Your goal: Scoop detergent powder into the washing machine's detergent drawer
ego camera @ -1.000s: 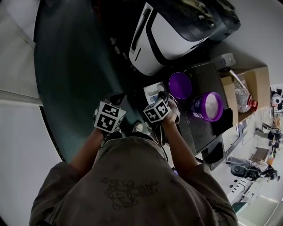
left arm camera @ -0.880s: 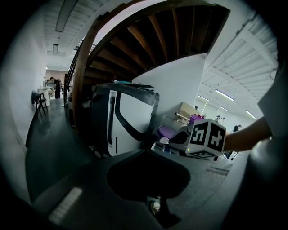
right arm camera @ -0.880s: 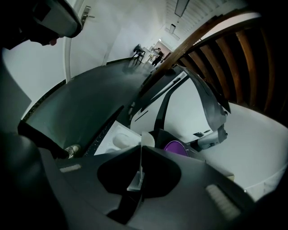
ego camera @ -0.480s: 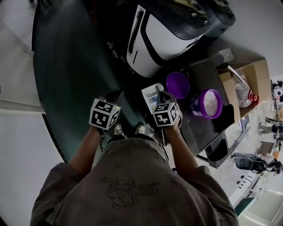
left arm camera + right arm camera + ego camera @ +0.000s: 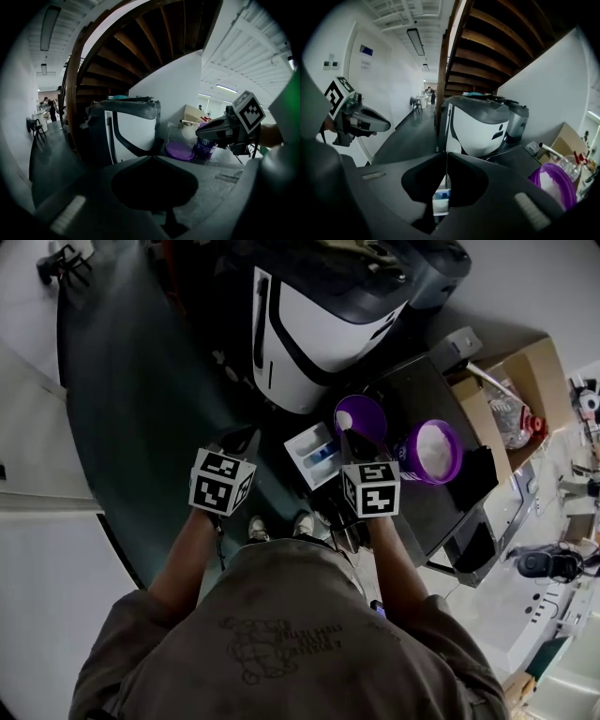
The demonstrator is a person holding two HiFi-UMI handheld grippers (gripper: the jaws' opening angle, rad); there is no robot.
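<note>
Washing machine (image 5: 319, 324) at top, dark bench (image 5: 441, 512) to its right. Open purple detergent tub (image 5: 409, 457) sits on the bench with white powder (image 5: 436, 448) inside. Pulled-out detergent drawer (image 5: 302, 460) is left of the bench, and the purple lid (image 5: 366, 413) lies between it and the tub.

Change: over the last second the right claw (image 5: 446, 157) slid off the drawer toward the lid/tub side, so the drawer is now fully exposed. Its jaws are pressed together with a thin pale sliver in the seam. Scoop handle? Can't confirm.

Left claw (image 5: 152, 158) is pressed together, empty, parked well left.

Read: drawer pass looks done, refill at the tub likely next.
</note>
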